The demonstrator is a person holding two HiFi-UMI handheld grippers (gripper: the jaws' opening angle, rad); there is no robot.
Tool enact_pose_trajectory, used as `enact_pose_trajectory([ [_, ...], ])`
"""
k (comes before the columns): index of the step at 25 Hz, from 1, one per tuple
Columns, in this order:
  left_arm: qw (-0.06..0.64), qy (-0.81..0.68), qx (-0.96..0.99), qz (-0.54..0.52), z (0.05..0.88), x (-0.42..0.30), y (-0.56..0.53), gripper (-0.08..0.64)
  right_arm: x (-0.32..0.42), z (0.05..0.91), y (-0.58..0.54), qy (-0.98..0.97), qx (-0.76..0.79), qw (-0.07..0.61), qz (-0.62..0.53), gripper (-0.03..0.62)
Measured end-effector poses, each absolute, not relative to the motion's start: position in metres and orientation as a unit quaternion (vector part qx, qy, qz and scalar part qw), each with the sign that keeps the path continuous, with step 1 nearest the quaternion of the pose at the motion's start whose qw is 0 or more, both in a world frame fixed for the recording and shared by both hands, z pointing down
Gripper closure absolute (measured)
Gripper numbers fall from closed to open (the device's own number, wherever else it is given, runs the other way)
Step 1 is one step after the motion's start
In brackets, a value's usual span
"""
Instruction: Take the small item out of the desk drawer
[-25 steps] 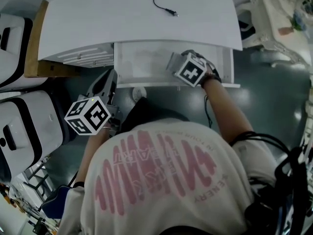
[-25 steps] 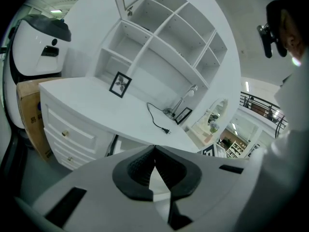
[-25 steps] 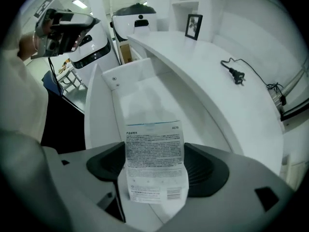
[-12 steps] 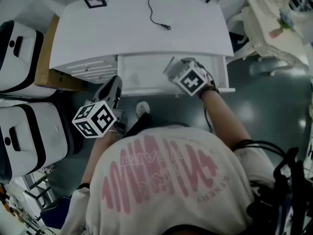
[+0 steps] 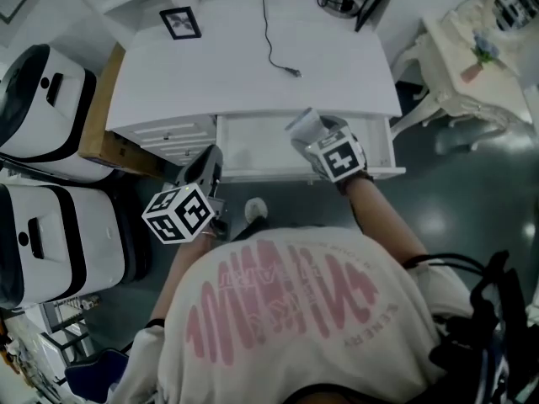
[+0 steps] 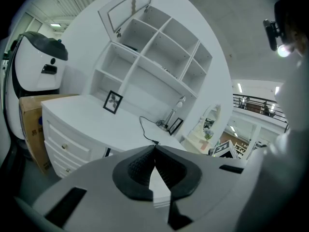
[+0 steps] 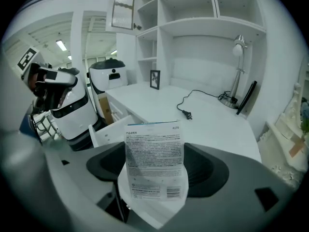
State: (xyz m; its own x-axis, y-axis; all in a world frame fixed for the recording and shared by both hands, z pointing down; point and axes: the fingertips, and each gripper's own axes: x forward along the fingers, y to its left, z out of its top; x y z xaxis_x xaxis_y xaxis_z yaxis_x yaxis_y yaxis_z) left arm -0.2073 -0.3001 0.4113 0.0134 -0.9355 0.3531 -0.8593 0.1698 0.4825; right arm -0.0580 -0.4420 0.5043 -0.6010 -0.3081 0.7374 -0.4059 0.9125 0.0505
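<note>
Right gripper (image 7: 155, 168) clamping small item, flat white packet (image 7: 154, 161), between wide-set jaws. Packet standing upright, carrying dense print, barcode-like block near bottom. I'm reading print only in right gripper view. Head view showing only pale shape hanging over open drawer (image 5: 253, 146). Left gripper (image 6: 154, 148) sitting pinched closed, empty, beside desk (image 5: 253, 57).

The small item is a flat white packet (image 7: 154, 151) with tiny black print on its face. It stands upright, pinched between the two sides of the right gripper (image 7: 156, 170), up above the drawer (image 5: 253, 141). The drawer is white and pulled out from under the table (image 5: 253, 66) top.
</note>
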Motion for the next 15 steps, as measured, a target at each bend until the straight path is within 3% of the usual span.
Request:
enact_pose_trajectory([
  [15,0.302,-0.706,0.638,-0.053,0.411,-0.189,-0.29,0.531,-0.049,0.458,-0.445,-0.919,0.239,0.247,0.19,0.195],
])
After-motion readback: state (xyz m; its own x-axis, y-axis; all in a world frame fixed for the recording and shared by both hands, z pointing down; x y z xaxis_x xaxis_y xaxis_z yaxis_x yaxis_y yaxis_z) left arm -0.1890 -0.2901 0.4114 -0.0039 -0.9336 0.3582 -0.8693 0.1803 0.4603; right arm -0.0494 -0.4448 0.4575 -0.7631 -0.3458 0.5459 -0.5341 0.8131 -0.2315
